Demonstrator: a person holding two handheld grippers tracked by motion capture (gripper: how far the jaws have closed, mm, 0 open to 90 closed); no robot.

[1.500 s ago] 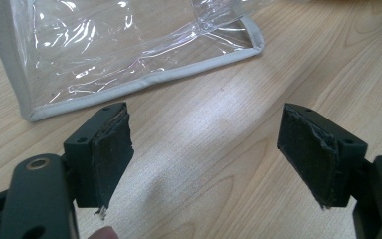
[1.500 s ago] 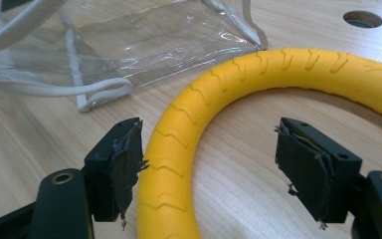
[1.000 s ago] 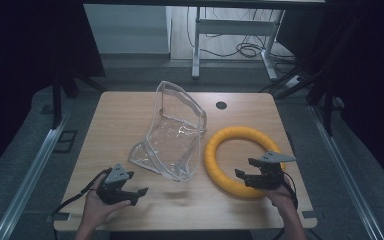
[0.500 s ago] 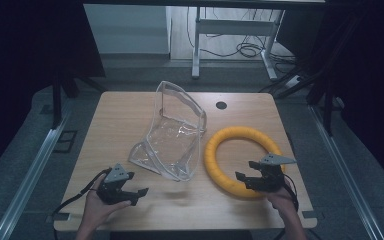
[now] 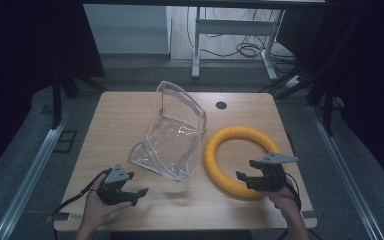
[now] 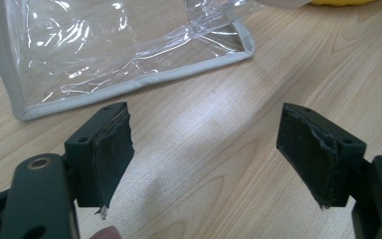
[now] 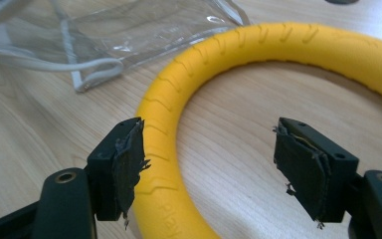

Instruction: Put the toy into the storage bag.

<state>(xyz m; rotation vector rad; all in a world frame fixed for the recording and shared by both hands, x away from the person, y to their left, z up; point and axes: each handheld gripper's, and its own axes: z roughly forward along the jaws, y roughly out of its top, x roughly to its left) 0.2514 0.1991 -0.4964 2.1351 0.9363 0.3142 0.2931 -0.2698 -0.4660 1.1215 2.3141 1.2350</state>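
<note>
Partly between right fingers (image 7: 134, 169): yellow ring (image 7: 258, 45).

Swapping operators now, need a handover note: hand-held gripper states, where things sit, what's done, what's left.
Left hand-held gripper: open, holding nothing, over bare table just short of the clear plastic bag.
Right hand-held gripper: open, its jaws at the near arc of the yellow ring, not closed on it.
Bag lies mid-table, ring flat to its right, close by.
Done: nothing gripped yet.
Left: probably grip the ring, hold the bag open, put the ring inside.
</note>
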